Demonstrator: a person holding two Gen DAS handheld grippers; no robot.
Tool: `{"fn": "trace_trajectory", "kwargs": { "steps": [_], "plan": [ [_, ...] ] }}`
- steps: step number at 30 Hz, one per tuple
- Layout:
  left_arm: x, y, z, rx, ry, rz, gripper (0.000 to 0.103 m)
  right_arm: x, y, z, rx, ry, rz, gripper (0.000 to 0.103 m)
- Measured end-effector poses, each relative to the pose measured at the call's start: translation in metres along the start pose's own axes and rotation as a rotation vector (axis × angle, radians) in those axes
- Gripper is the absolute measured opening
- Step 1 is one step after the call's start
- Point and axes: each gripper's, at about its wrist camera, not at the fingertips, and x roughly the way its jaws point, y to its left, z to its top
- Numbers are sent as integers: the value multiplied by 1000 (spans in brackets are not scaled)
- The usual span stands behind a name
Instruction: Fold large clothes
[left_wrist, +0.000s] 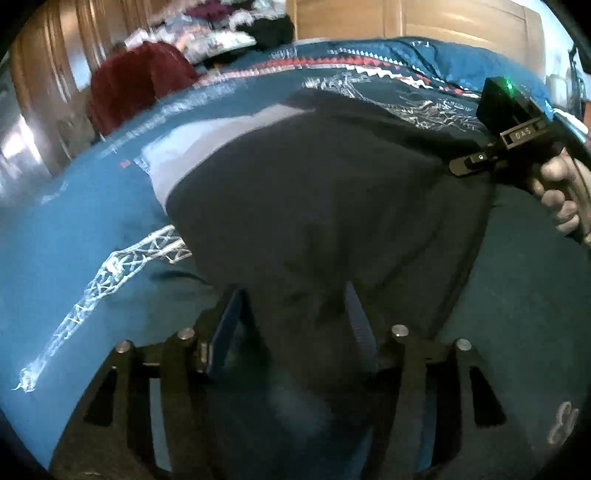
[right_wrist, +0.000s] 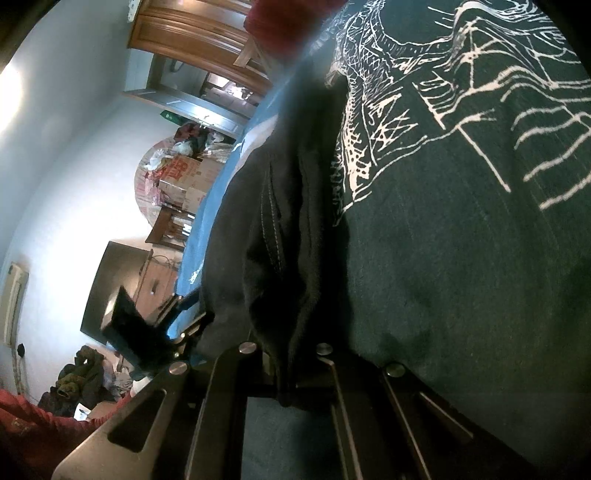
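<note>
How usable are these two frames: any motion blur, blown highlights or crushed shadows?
Left wrist: heavy motion blur across the red cloth and clutter behind; the dark garment is soft. Right wrist: sharper, with the bedspread print crisp, the white wall blown out at left and the garment's folds crushed to black.

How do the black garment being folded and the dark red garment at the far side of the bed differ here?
The black garment lies spread over the bedspread, while the dark red garment sits bunched in a heap.

The black garment is pinched by both the left gripper and the right gripper; the dark red garment has no gripper on it.

The black garment fills the near foreground; the dark red garment rests toward the bed's far edge.

Both lie on the same blue patterned bedspread.
</note>
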Motion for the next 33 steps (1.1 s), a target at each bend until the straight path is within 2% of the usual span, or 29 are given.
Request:
{"fn": "trace_trajectory", "kwargs": {
  "steps": [3, 6, 10, 11, 13, 15, 17, 19, 20, 21, 23, 25, 26, 27, 28, 30, 32, 33],
  "plan": [
    [-17, 0, 2, -61, -32, -1, 55, 0, 2, 0, -3, -1, -13, 0],
    [-4, 0, -13, -112, 29, 2, 58, 1, 1, 1, -4, 1, -14, 0],
    [-13, 11, -4, -186, 44, 18, 66, 1, 7, 3, 7, 18, -39, 0],
    [-23, 13, -3, -214, 43, 33, 66, -1, 16, 3, -11, 25, -85, 4],
    [-42, 15, -9, -257, 39, 73, 67, -14, 47, -1, -101, 5, -198, 32],
    [-63, 21, -24, -338, 38, 125, 72, -35, 85, -14, -221, -49, -298, 43],
    [-72, 27, -39, -409, 52, 173, 77, -48, 111, -31, -319, -89, -423, 45],
    [-73, 34, -59, -519, 89, 210, 81, -47, 122, -47, -401, -101, -611, 61],
    [-70, 36, -66, -559, 110, 216, 83, -42, 119, -53, -421, -92, -705, 62],
    [-62, 37, -74, -590, 143, 221, 87, -40, 112, -55, -420, -80, -751, 62],
    [-50, 34, -82, -596, 146, 217, 93, -38, 94, -57, -384, -77, -861, 62],
    [-41, 30, -80, -559, 143, 210, 103, -41, 77, -56, -332, -81, -908, 63],
    [-38, 29, -78, -551, 156, 220, 103, -45, 68, -58, -313, -99, -897, 64],
    [-39, 28, -78, -546, 158, 224, 103, -46, 63, -59, -328, -118, -880, 71],
    [-39, 28, -78, -543, 155, 226, 103, -42, 62, -60, -364, -114, -873, 82],
    [-38, 28, -79, -543, 148, 224, 103, -26, 63, -66, -471, -106, -906, 95],
    [-36, 28, -78, -537, 150, 232, 103, -20, 63, -67, -501, -110, -942, 99],
    [-38, 25, -78, -534, 150, 237, 103, -21, 62, -67, -492, -113, -932, 99]
  ]
}}
